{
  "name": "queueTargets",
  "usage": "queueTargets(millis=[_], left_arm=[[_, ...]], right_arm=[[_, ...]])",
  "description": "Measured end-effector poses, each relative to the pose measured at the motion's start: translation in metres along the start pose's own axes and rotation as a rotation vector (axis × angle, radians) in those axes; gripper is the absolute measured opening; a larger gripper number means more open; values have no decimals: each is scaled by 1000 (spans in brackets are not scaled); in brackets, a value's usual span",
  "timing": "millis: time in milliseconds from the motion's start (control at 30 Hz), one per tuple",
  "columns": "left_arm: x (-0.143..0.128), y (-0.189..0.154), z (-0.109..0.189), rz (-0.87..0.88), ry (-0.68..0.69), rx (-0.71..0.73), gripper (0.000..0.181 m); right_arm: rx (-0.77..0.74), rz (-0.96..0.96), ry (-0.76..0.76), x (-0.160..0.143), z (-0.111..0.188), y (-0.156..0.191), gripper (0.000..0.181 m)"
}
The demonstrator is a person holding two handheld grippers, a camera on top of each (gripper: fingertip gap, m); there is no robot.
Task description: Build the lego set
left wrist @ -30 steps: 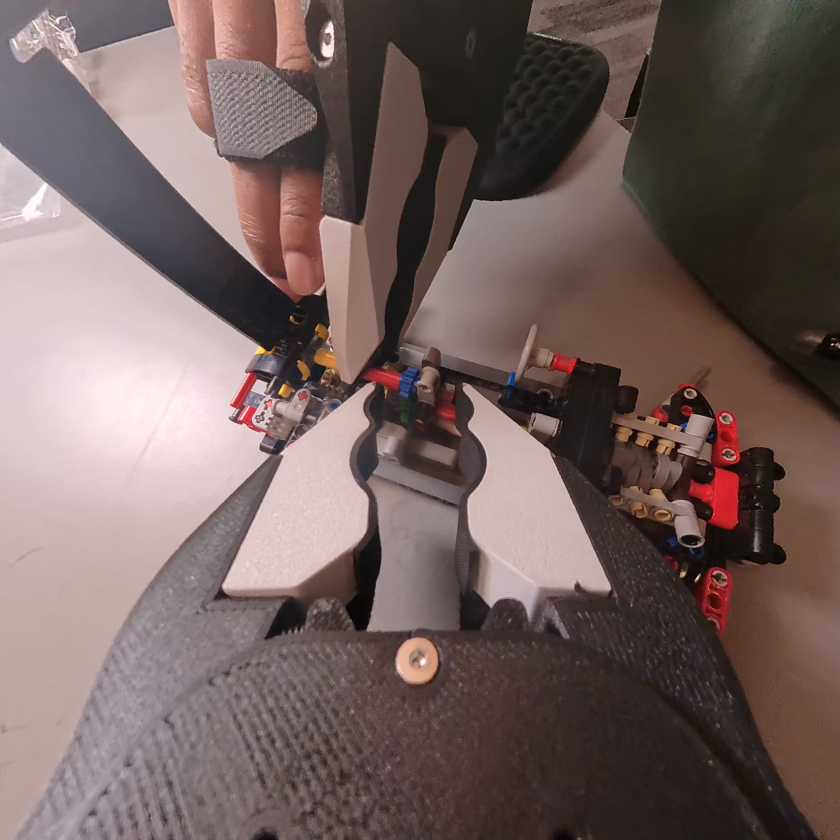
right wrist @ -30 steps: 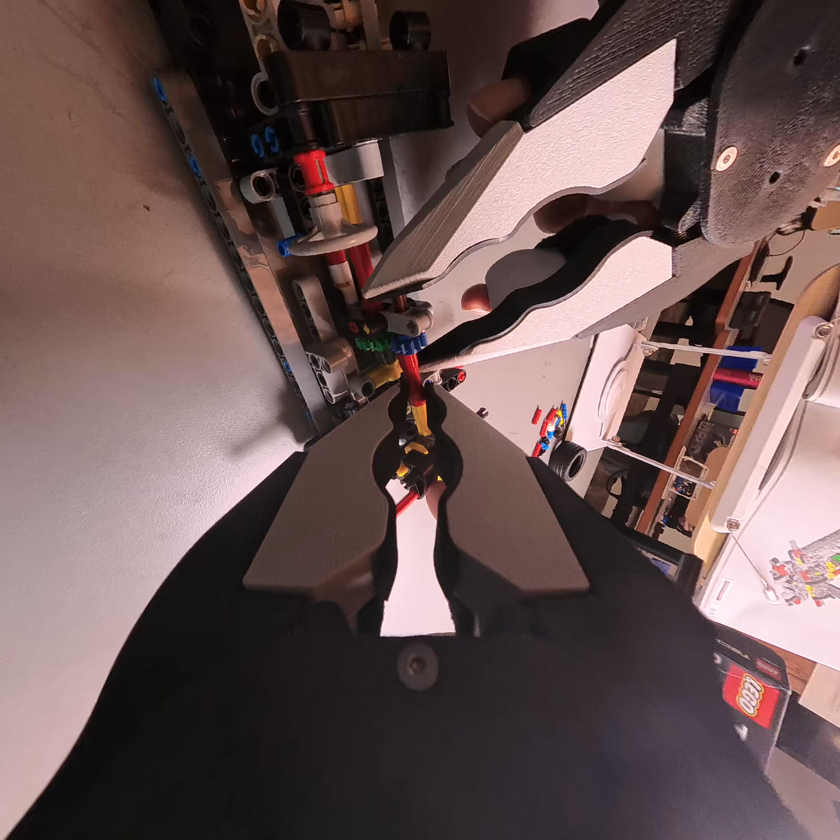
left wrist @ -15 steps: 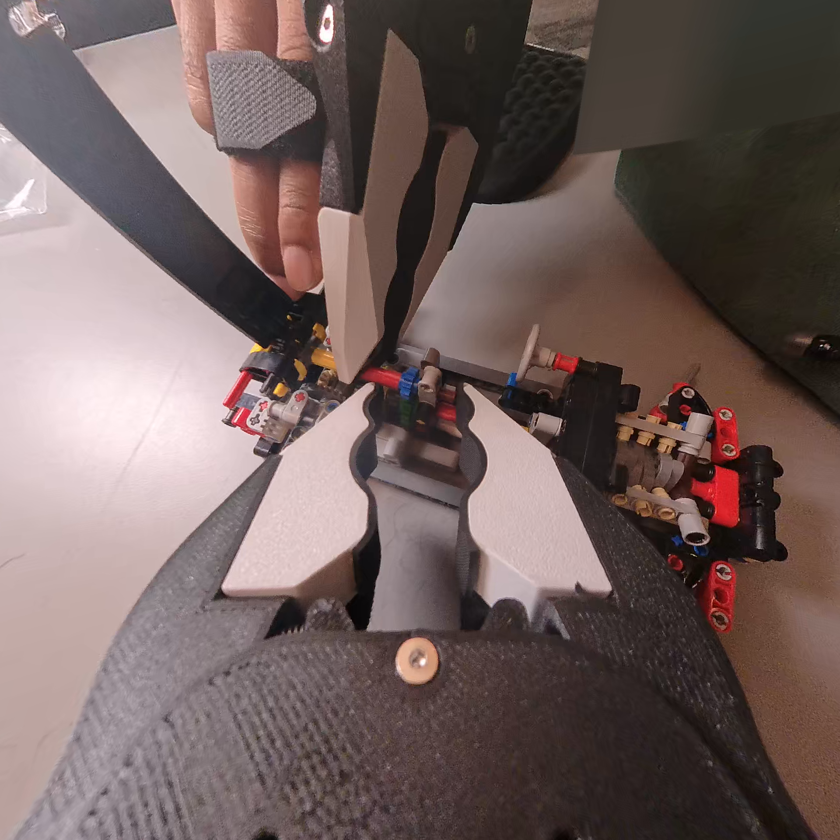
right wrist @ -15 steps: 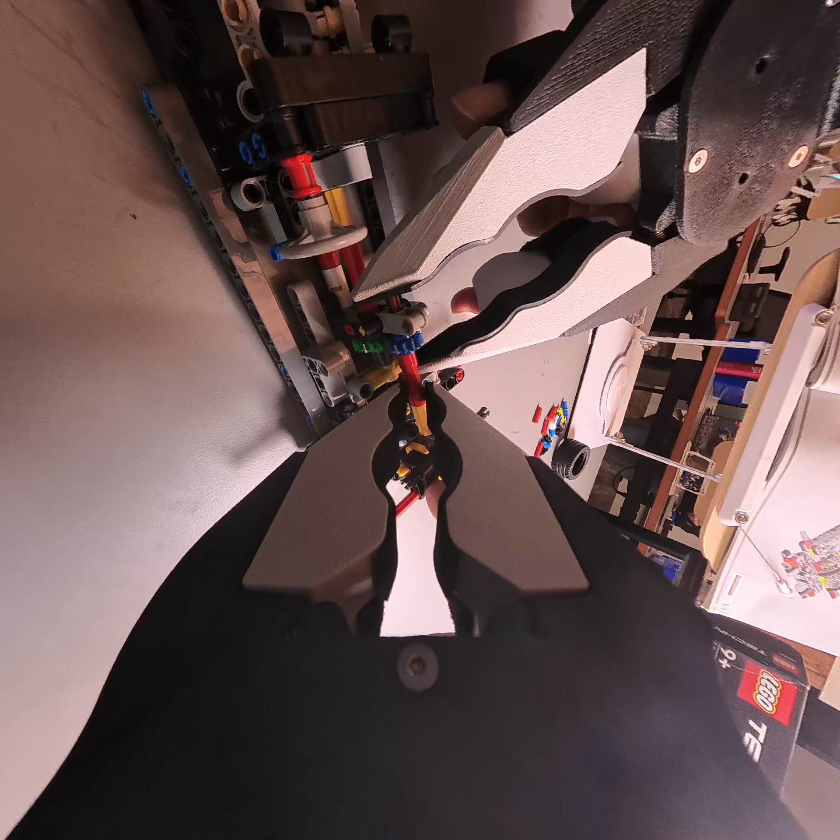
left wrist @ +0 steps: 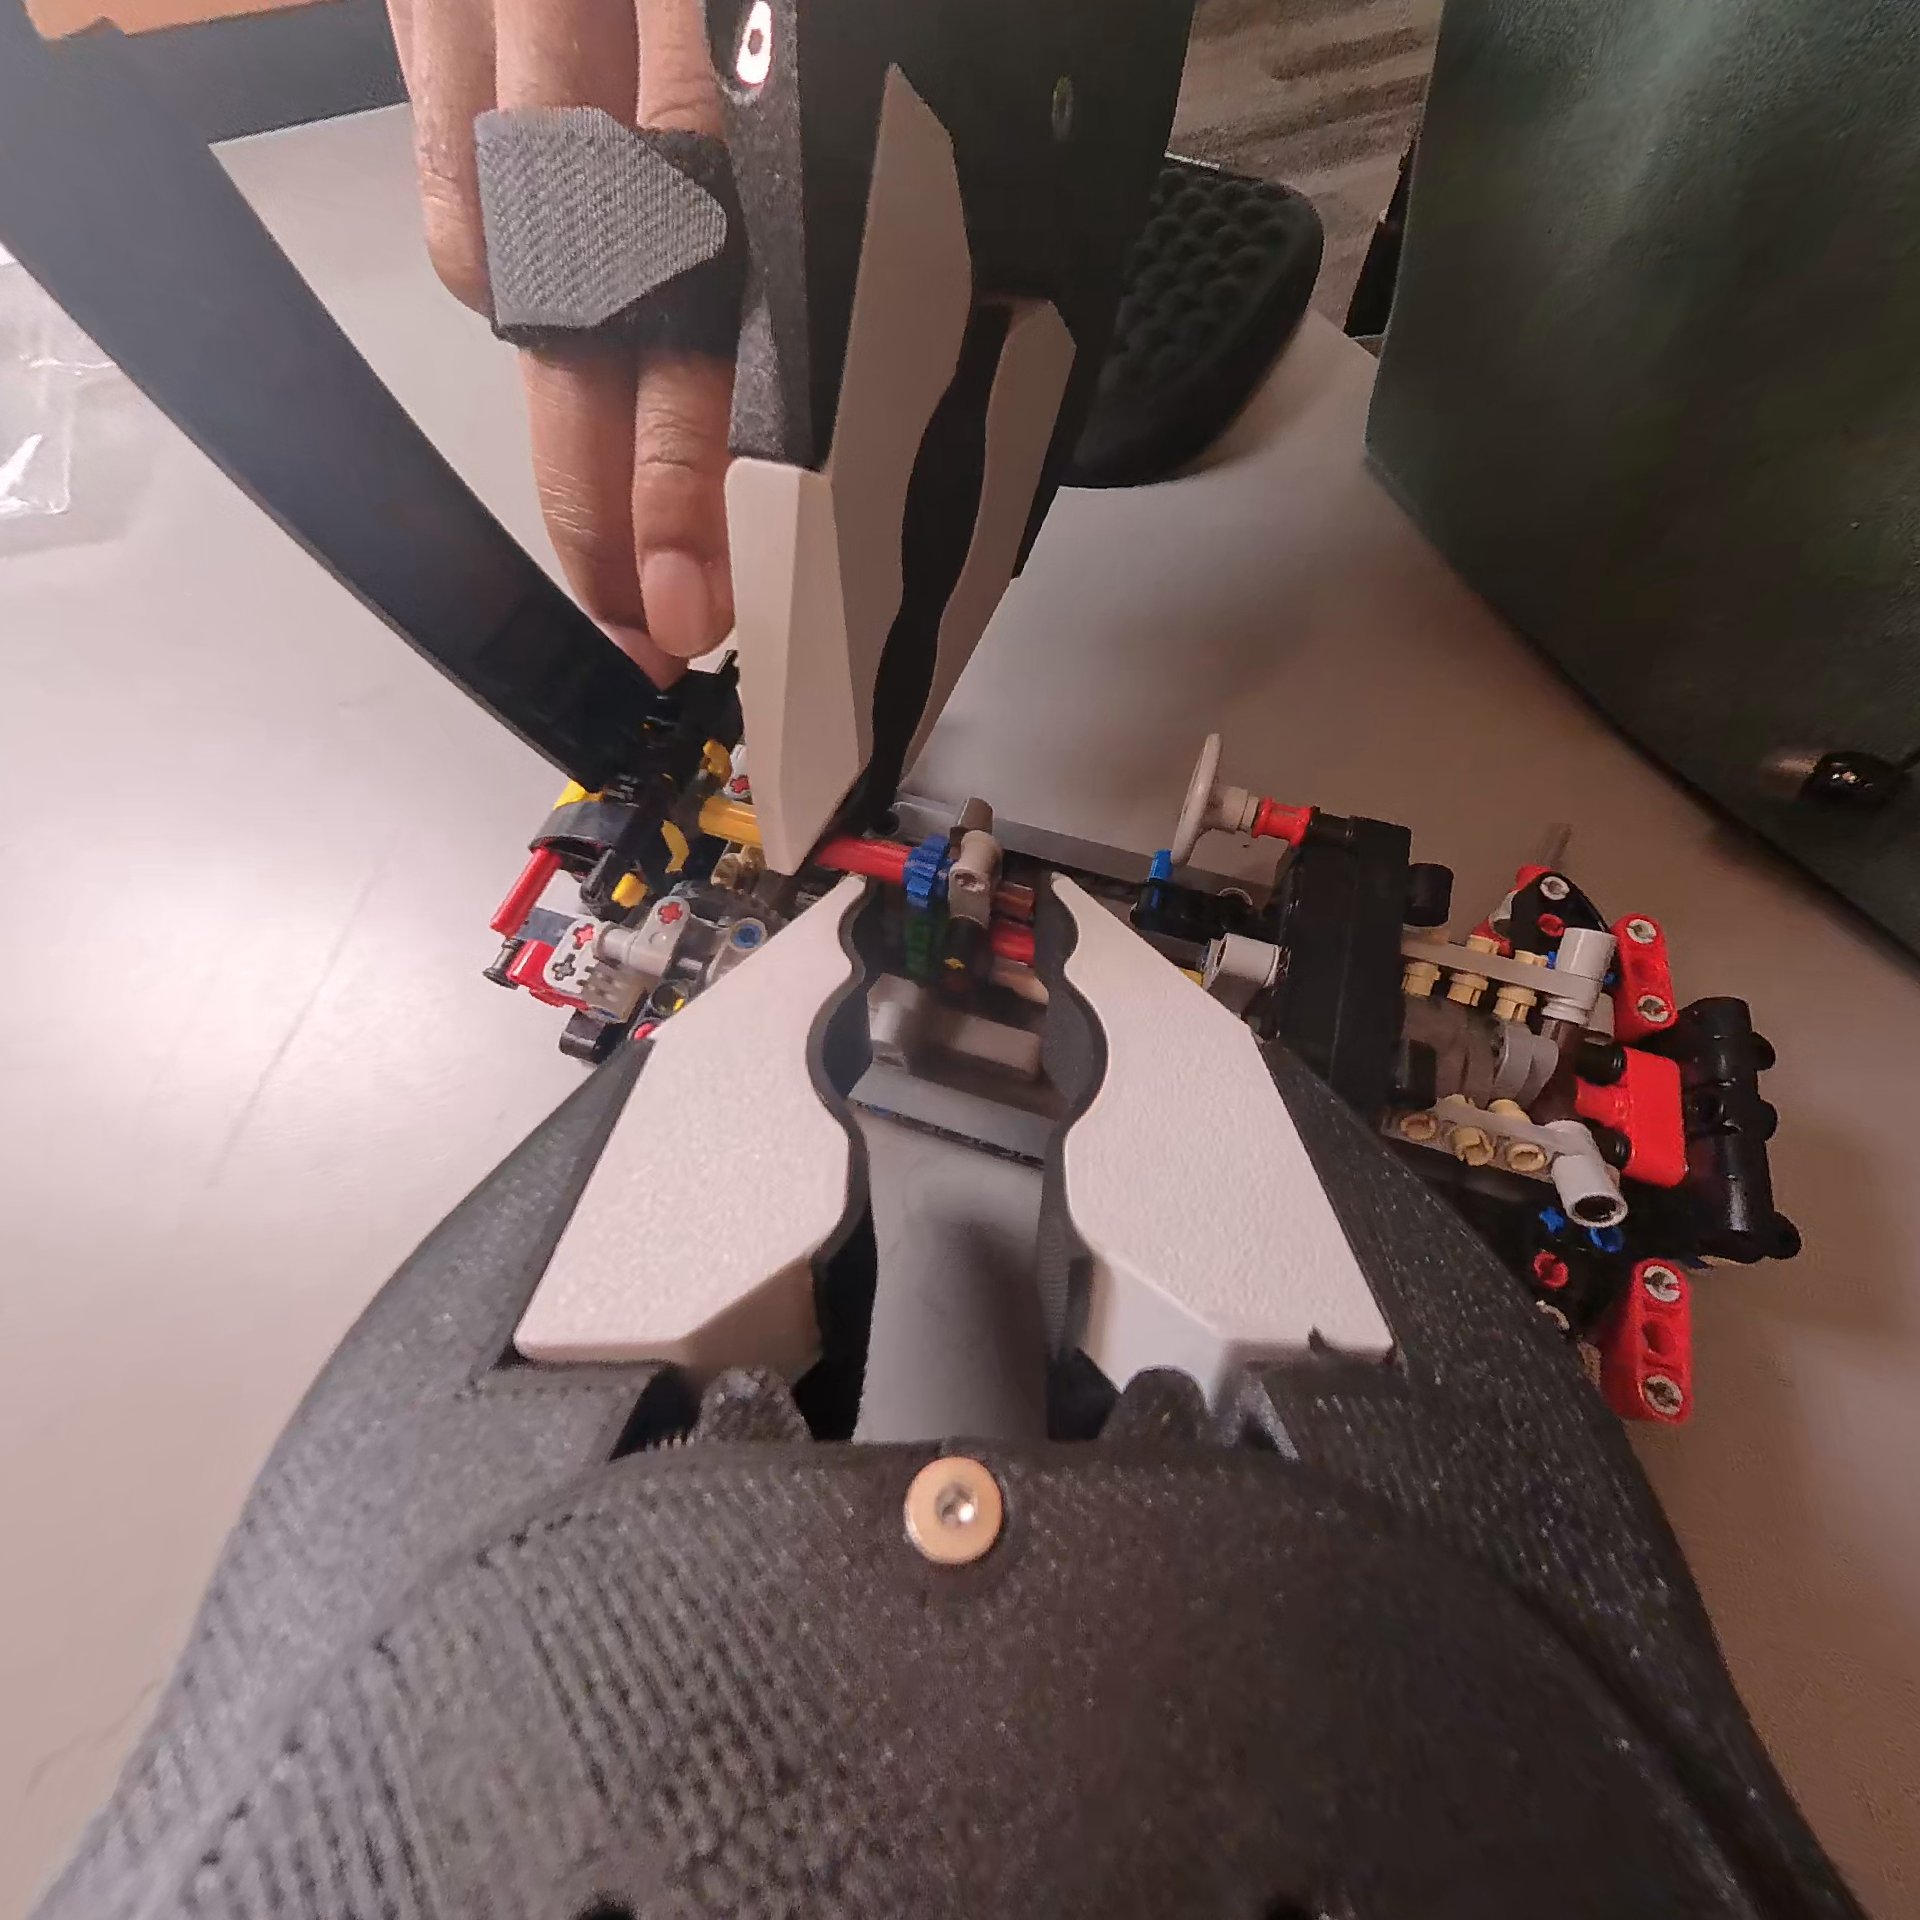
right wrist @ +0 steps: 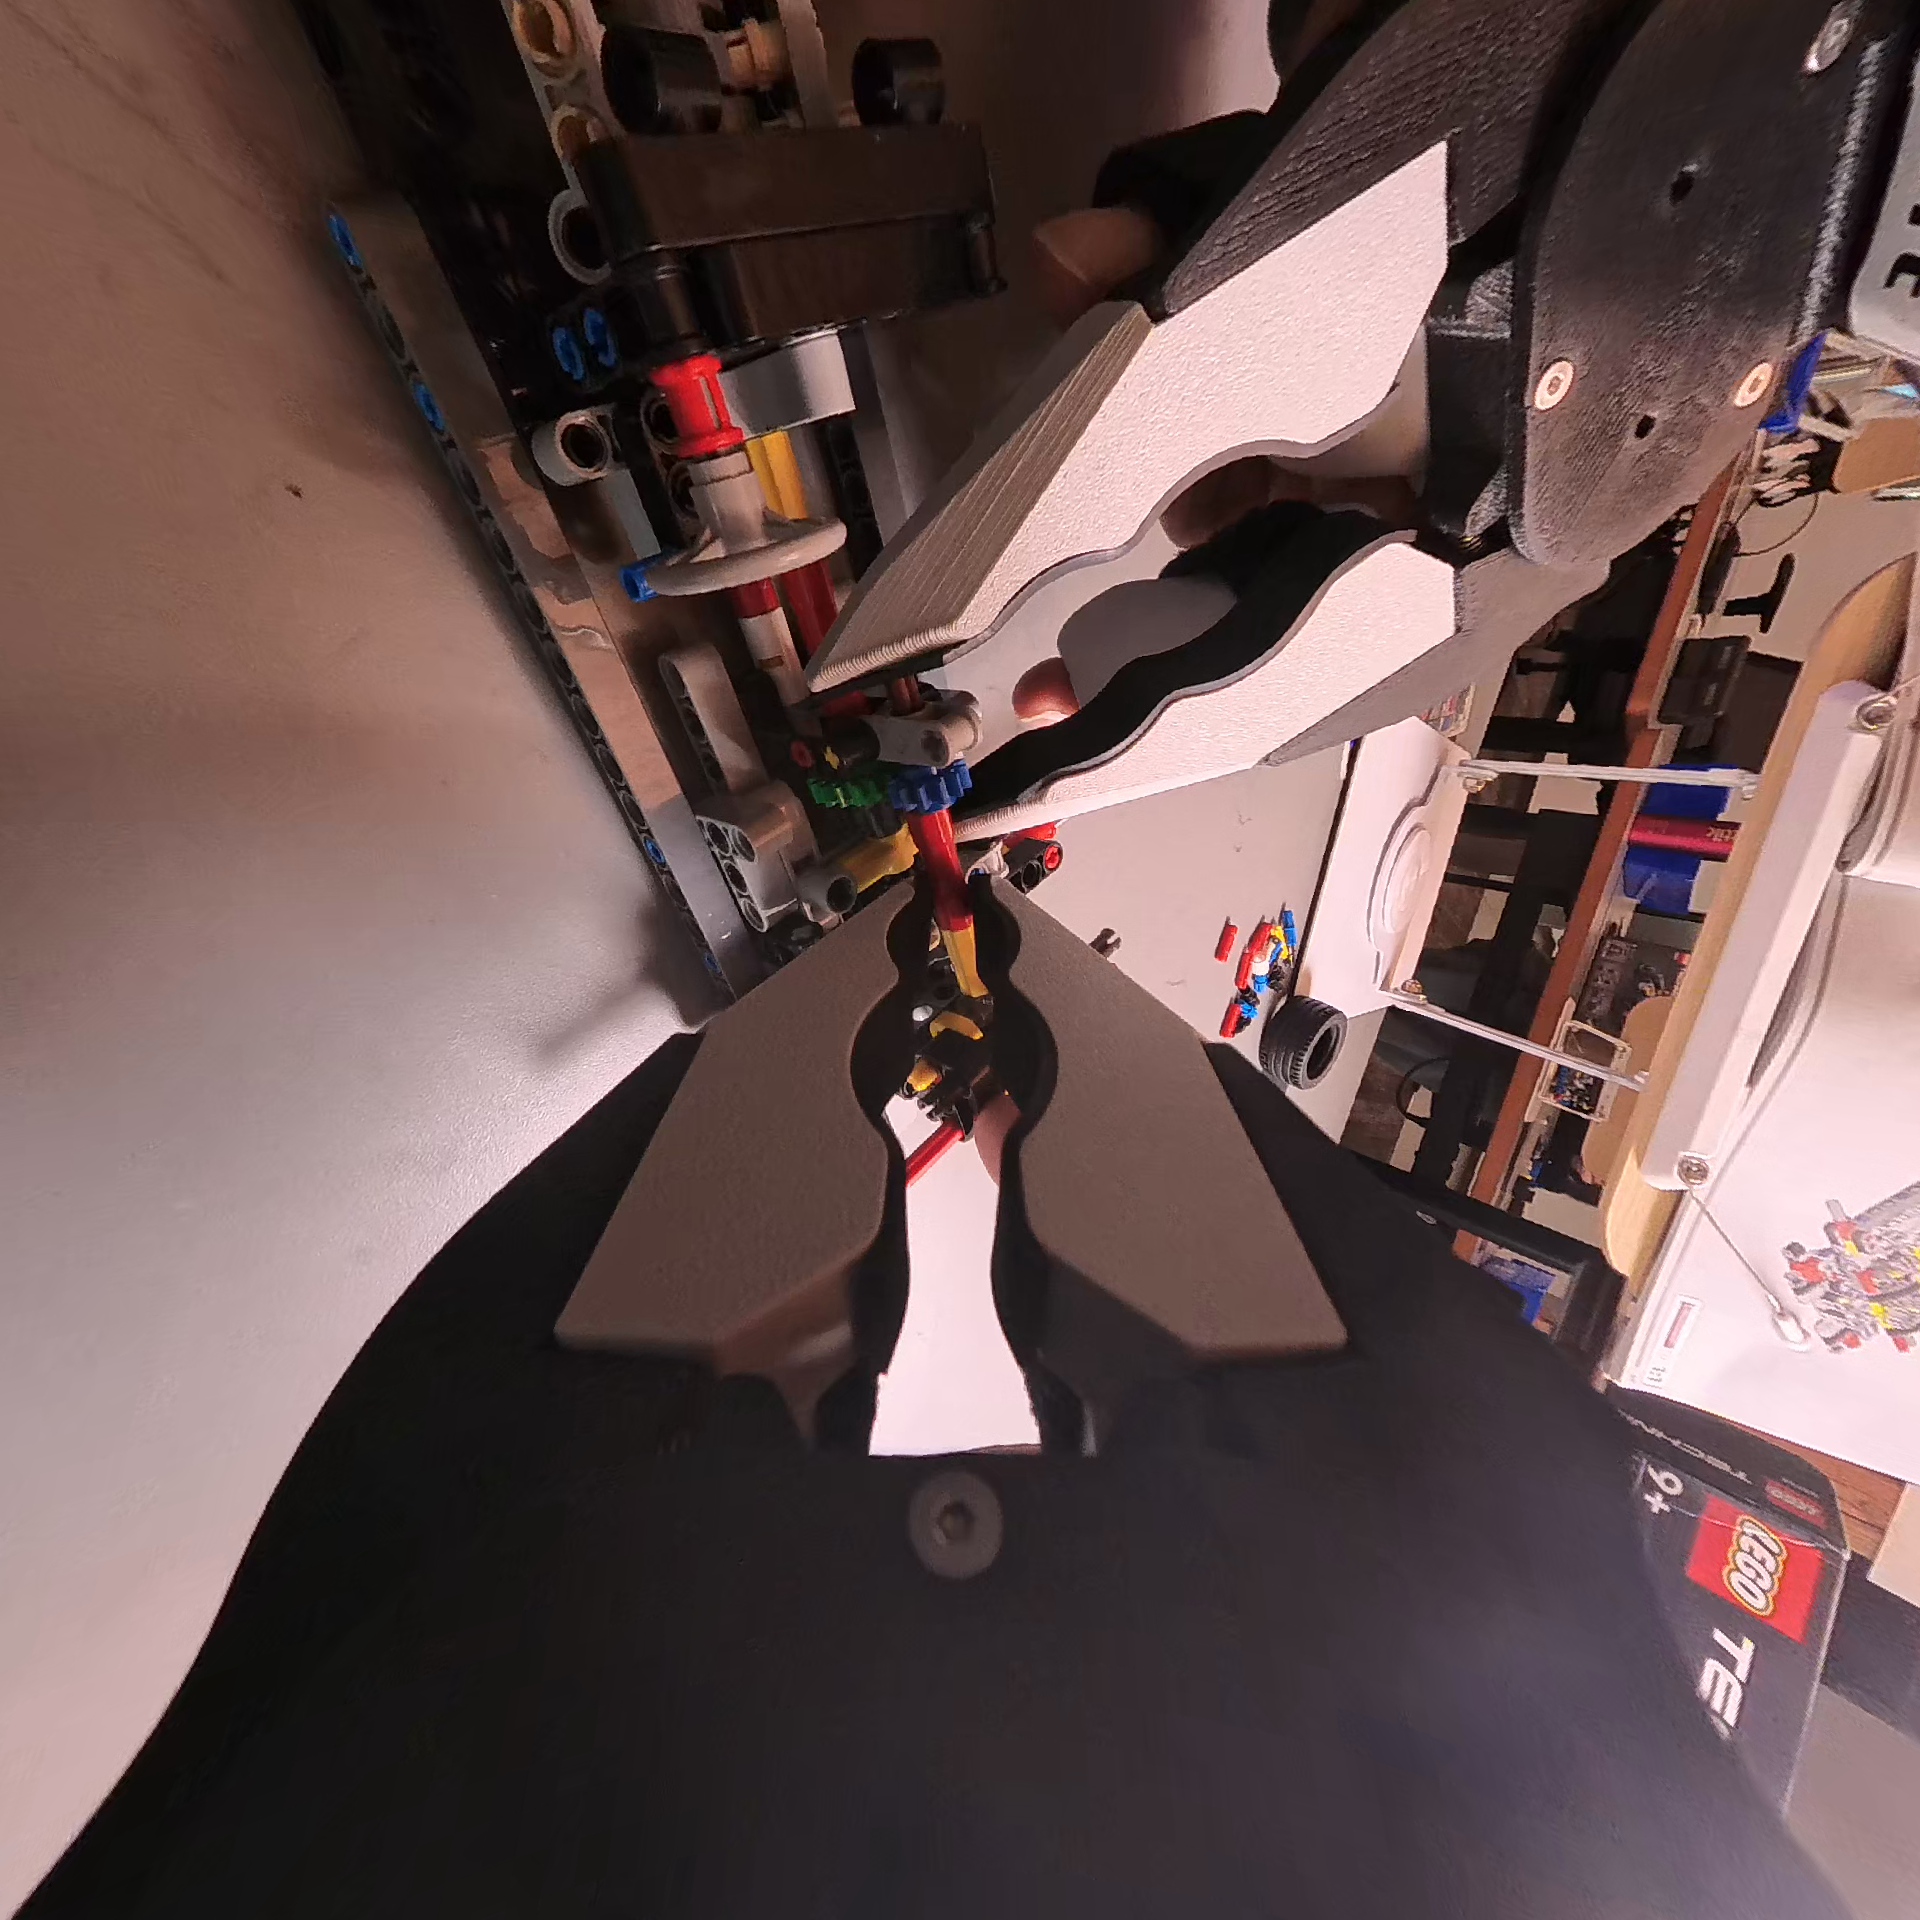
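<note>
Your lego model [left wrist: 1340,997] lies flat on the pale worktop [left wrist: 208,987], its long axis running left to right across the left wrist view; the red and black block end points right, the yellow and black end left. In the right wrist view that same axis runs away from the camera. Your left gripper [left wrist: 951,914] has its fingers [left wrist: 727,1122] pinching the model's middle, around the grey frame and blue gear [left wrist: 923,869]. Your right gripper [right wrist: 954,912] comes down from above, fingers pinching the red axle [right wrist: 940,857] at the yellow end. A loose tyre [right wrist: 1304,1042] sits well apart.
</note>
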State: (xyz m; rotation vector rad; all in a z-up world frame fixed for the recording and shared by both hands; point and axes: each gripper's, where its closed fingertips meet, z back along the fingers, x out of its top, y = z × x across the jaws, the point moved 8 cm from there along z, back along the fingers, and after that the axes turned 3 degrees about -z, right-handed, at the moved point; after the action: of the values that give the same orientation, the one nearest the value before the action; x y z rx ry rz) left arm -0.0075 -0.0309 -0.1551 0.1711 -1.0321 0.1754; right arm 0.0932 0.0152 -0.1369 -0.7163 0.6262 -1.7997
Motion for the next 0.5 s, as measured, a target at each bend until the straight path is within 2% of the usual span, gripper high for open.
queueTargets(millis=[500], left_arm=[[-2, 3, 2, 43, -18, 14, 29]], right_arm=[[-11, -15, 11, 2, -1, -3, 6]])
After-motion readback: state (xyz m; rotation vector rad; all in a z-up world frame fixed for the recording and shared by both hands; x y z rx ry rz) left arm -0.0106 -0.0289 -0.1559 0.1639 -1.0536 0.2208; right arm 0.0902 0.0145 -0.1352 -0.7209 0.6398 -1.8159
